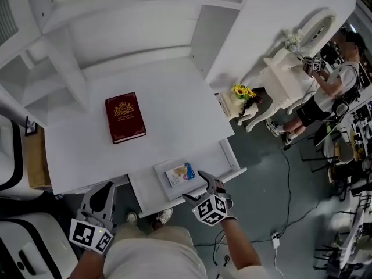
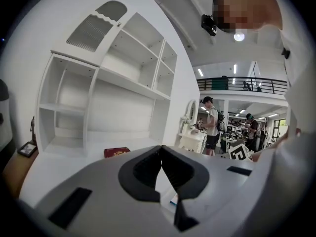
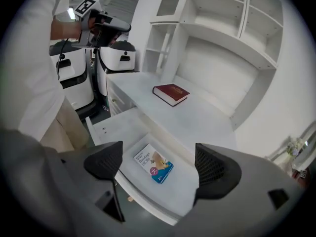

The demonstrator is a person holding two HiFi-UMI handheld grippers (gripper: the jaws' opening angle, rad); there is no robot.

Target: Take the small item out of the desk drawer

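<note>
The white desk drawer (image 1: pixel 152 197) (image 3: pixel 148 201) stands pulled out. Inside it lies a small white and blue box (image 1: pixel 179 174) (image 3: pixel 153 164). My right gripper (image 1: pixel 201 186) (image 3: pixel 155 169) hovers open just above the drawer's front, its jaws wide apart with the box seen between them, not touching it. Off to the left of the drawer, low by the desk's front edge, my left gripper (image 1: pixel 103 199) (image 2: pixel 161 162) is shut with nothing in it; a corner of the box (image 2: pixel 174 199) shows below its jaws.
A dark red book (image 1: pixel 124 117) (image 3: pixel 171 93) (image 2: pixel 116 152) lies on the white desktop (image 1: pixel 168 97), under white shelving (image 1: pixel 87 16). A white ornate table with a mirror (image 1: pixel 293 68) and yellow flowers (image 1: pixel 243 92) stands right. A person (image 1: pixel 331 86) stands beyond it. Cables (image 1: pixel 279 225) lie on the floor.
</note>
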